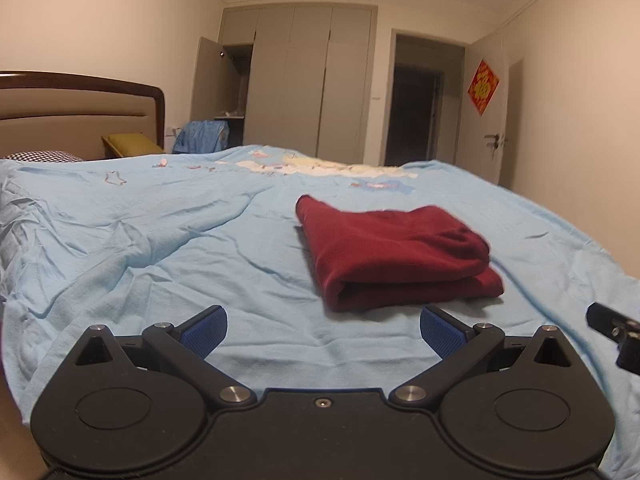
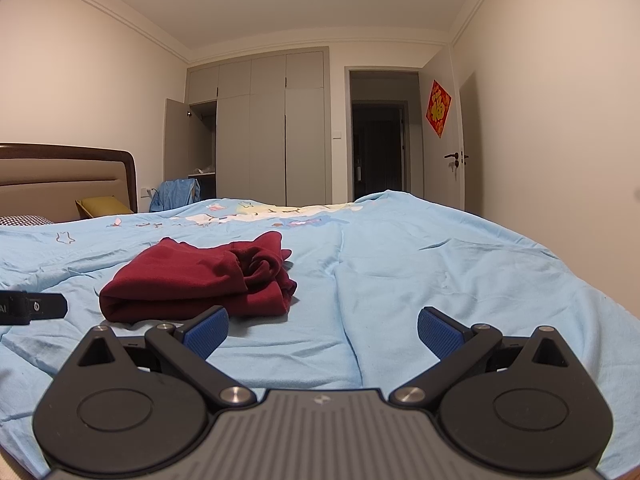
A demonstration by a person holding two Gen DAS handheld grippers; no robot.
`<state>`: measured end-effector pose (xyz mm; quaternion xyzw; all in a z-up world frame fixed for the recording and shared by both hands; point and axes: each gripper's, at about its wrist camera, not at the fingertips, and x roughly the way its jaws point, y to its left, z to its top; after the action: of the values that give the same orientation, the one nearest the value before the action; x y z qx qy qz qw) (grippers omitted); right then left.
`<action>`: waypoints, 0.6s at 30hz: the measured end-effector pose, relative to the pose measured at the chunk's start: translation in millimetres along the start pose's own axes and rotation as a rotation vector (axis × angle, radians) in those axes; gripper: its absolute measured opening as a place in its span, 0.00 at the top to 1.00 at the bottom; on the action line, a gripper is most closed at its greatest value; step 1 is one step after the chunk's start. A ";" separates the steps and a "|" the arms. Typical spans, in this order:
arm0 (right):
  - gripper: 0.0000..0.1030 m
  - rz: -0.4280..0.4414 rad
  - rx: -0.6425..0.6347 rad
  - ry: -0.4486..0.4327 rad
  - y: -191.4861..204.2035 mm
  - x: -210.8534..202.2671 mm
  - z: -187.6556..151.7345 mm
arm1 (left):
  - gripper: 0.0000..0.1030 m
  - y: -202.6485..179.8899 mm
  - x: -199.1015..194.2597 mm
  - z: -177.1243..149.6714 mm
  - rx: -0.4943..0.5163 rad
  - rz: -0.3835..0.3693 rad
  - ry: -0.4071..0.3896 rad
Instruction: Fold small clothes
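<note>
The bed carries the red garment, folded into a thick bundle ahead of me. My left gripper and right gripper hold fingers spread, empty. I judge the loose bunched end wants tucking flat, gently.

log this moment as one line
garment: folded, on bed | left tongs: open, empty | right tongs: open, empty | contact: none

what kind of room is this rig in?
A home bedroom, most likely: a bed with a light blue cover and padded headboard, plus a built-in grey wardrobe. The folded dark red garment lies on the cover.
</note>
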<state>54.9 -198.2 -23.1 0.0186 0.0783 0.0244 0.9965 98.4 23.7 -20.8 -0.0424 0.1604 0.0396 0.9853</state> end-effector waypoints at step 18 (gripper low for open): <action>0.00 -0.006 0.006 0.039 1.8 5.8 -4.6 | 0.01 -13.9 -3.8 -4.1 0.089 0.032 -0.007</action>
<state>59.8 -196.0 -28.5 0.0209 0.0979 0.0214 0.9947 94.8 9.2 -22.5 0.0043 0.1591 0.0484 0.9861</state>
